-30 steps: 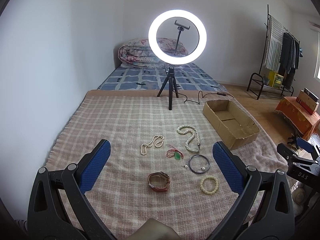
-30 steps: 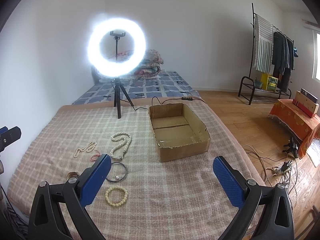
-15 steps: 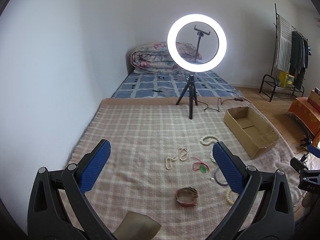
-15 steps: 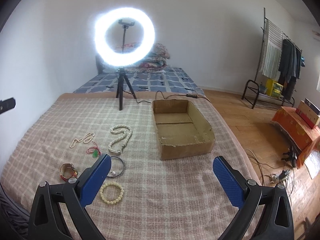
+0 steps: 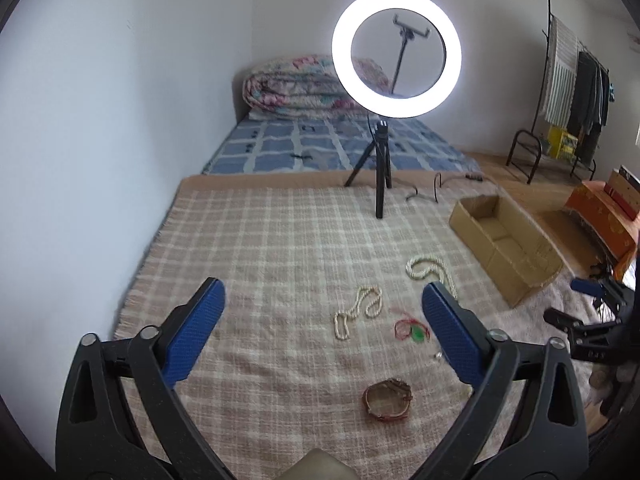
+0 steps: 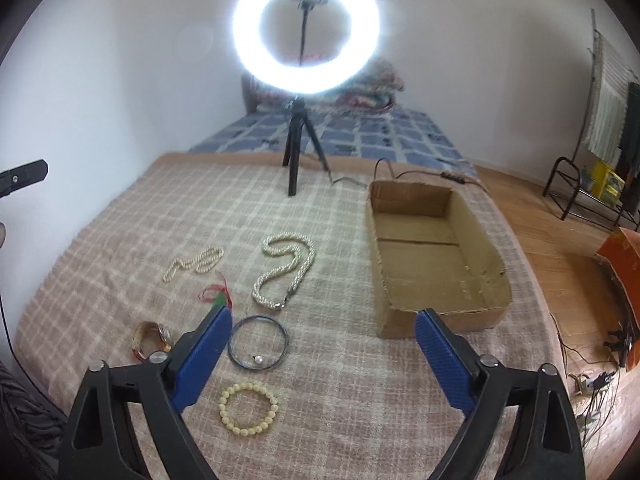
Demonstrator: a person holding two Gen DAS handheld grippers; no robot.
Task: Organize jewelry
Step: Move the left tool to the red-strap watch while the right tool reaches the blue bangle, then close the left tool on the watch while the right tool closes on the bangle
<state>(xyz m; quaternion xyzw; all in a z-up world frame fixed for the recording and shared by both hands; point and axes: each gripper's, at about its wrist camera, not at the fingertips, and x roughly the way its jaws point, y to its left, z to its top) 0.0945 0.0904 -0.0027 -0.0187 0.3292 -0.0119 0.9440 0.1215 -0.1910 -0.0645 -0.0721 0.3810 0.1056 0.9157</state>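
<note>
Jewelry lies on a plaid blanket (image 6: pixel 328 380). A thick pearl necklace (image 6: pixel 286 270), a thin pearl necklace (image 6: pixel 194 264), a red cord with a green pendant (image 6: pixel 216 294), a brown watch (image 6: pixel 150 340), a dark bangle (image 6: pixel 258 342) with a loose pearl inside, and a cream bead bracelet (image 6: pixel 248 404). An empty cardboard box (image 6: pixel 434 256) stands to the right. My right gripper (image 6: pixel 324 354) is open above the bangle and bracelet. My left gripper (image 5: pixel 320 336) is open above the thin necklace (image 5: pixel 358 312), cord (image 5: pixel 412 330) and watch (image 5: pixel 388 398).
A lit ring light on a tripod (image 6: pixel 304 80) stands at the blanket's far edge, its cable (image 6: pixel 384 168) running behind the box. A bed with a rolled quilt (image 5: pixel 304 88) lies beyond. A clothes rack (image 5: pixel 572 92) and floor cables (image 6: pixel 592 376) are at the right.
Both grippers have moved. The left view swung left, so the jewelry sits further right in it. The right gripper came down closer to the bangle and bracelet. Both stay open.
</note>
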